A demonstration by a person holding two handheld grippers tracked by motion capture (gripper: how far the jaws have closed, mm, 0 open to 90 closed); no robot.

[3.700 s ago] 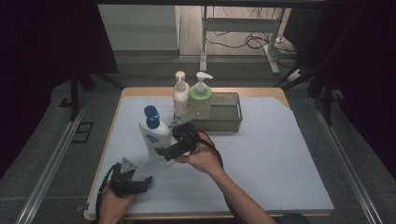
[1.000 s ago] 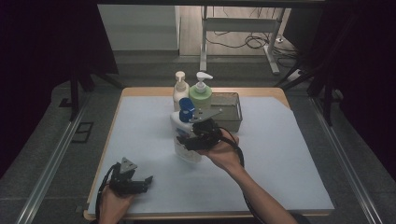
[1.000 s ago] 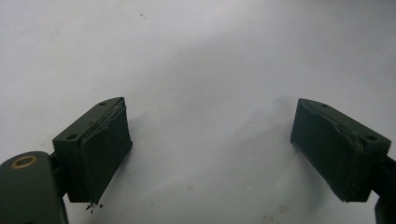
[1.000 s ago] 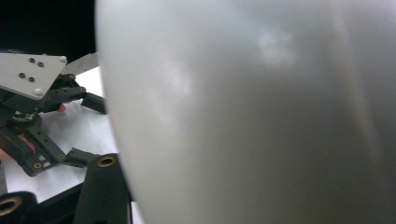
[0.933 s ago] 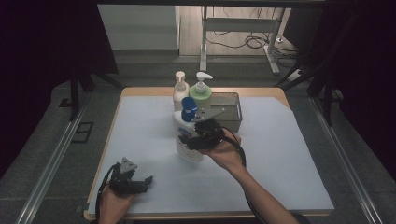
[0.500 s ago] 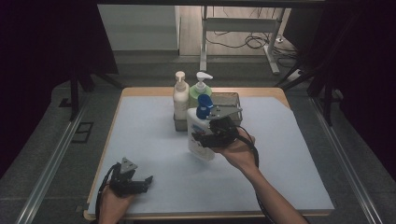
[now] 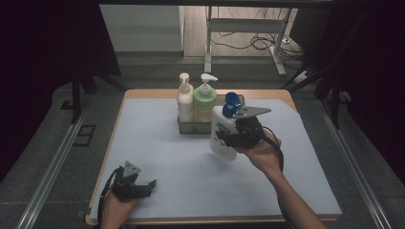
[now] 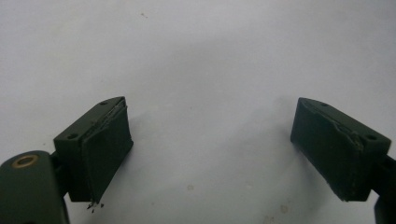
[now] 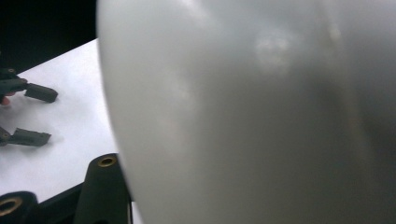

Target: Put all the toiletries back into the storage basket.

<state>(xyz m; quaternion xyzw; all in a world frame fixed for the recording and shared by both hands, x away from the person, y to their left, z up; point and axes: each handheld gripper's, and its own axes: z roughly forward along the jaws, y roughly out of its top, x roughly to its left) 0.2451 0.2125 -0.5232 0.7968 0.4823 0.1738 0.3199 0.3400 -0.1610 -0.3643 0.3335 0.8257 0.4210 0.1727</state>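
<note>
While I watch from far away, this is what I see:

Right gripper: my right gripper [image 7: 229, 138] pinches the white bottle [image 7: 222, 136] by its side and holds it up off the table [image 7: 157, 138].

White bottle: it has a blue cap [image 7: 231, 101] and a blue label. It leans a little, with the cap up and its bottom hanging in the air. It is just in front of the tray [image 7: 187, 129], toward the tray's right end. In the right gripper view its white side [image 9: 252, 112] is very close and blurry, with one black jaw against its lower left edge.

Tray: it is dark and sits at the back of the table. Two pump bottles stand up in it, side by side — a cream bottle [image 7: 185, 100] on the left and a green bottle [image 7: 205, 101] next to it.

Left gripper: my left gripper [image 7: 148, 186] rests low near the front left corner of the table, well apart from the white bottle. Its jaws are spread wide with nothing between them — I see just the pale table top [image 8: 205, 70] under them.
</note>
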